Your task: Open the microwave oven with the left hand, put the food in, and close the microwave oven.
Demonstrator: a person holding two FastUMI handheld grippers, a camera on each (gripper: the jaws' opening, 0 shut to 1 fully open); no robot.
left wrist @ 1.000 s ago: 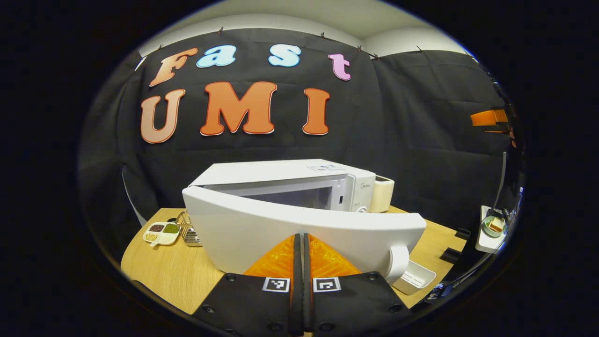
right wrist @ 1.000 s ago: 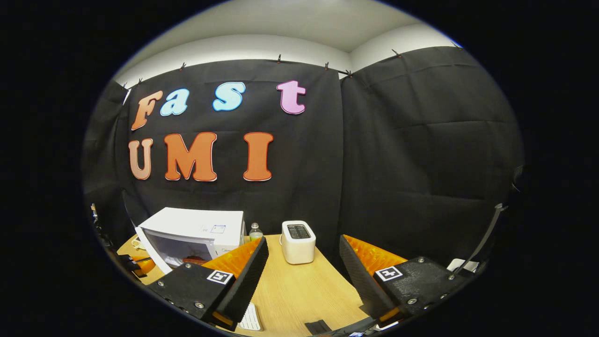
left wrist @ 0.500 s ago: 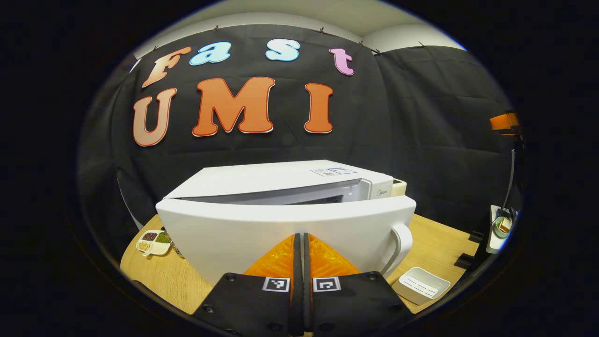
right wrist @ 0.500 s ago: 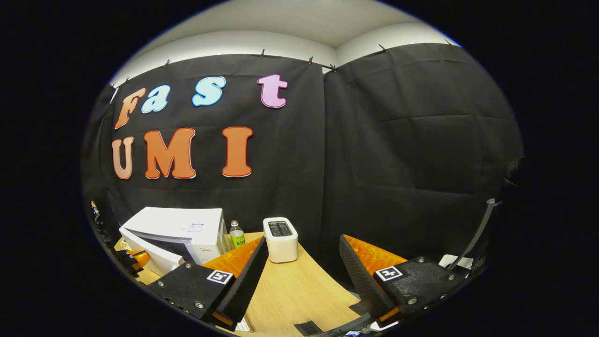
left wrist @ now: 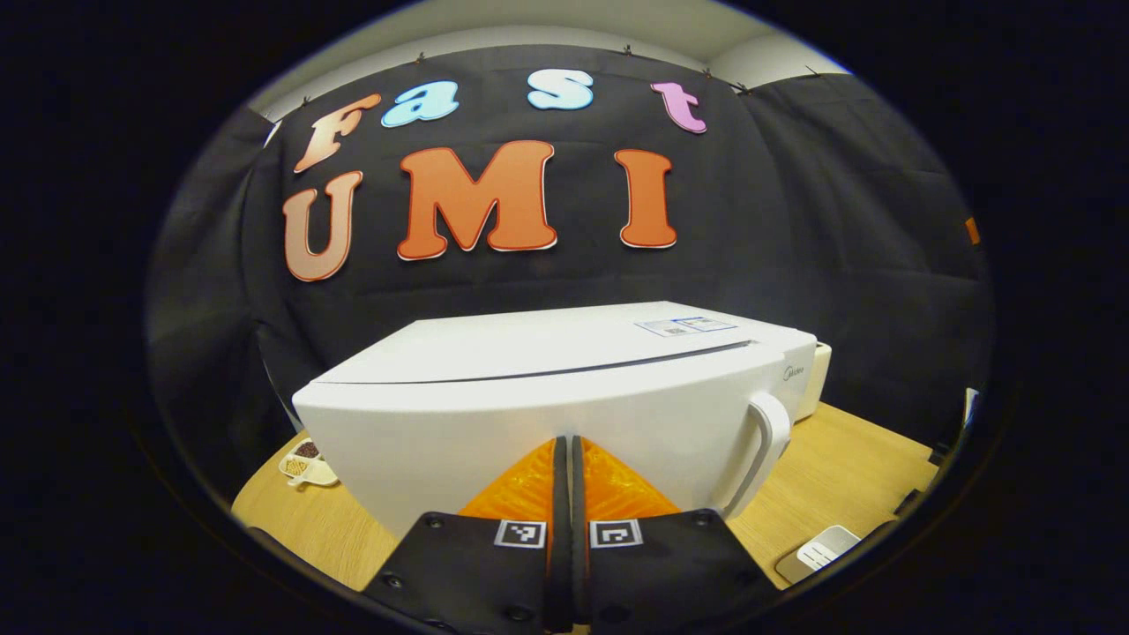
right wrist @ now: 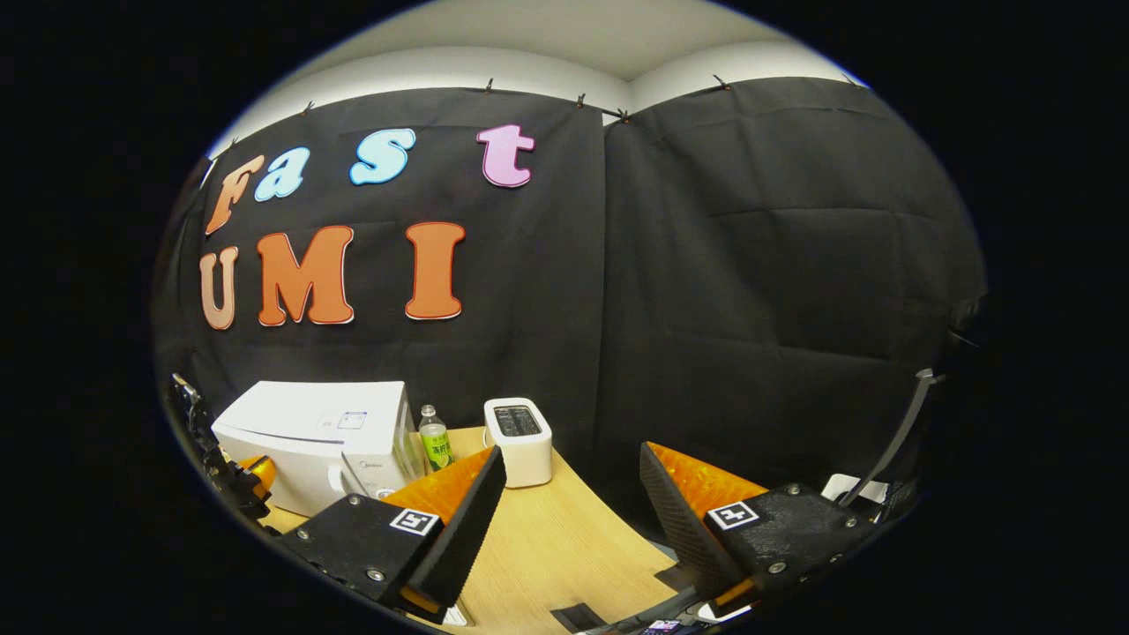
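Pale wooden desk (left wrist: 847, 467): white microwave oven (left wrist: 564, 388) door is seen closed, pressed by the clenched left gripper (left wrist: 565, 467); right gripper (right wrist: 571, 494) is held released, empty.

We see the microwave (right wrist: 313, 432) on the table (right wrist: 547, 547), a bottle (right wrist: 433, 438) just right of it, the toaster (right wrist: 518, 429) farther right, all before the wall.

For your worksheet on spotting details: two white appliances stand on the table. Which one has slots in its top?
The toaster, the small box right of the bottle. Its top has dark slots; the bigger microwave has a flat top and a front handle.
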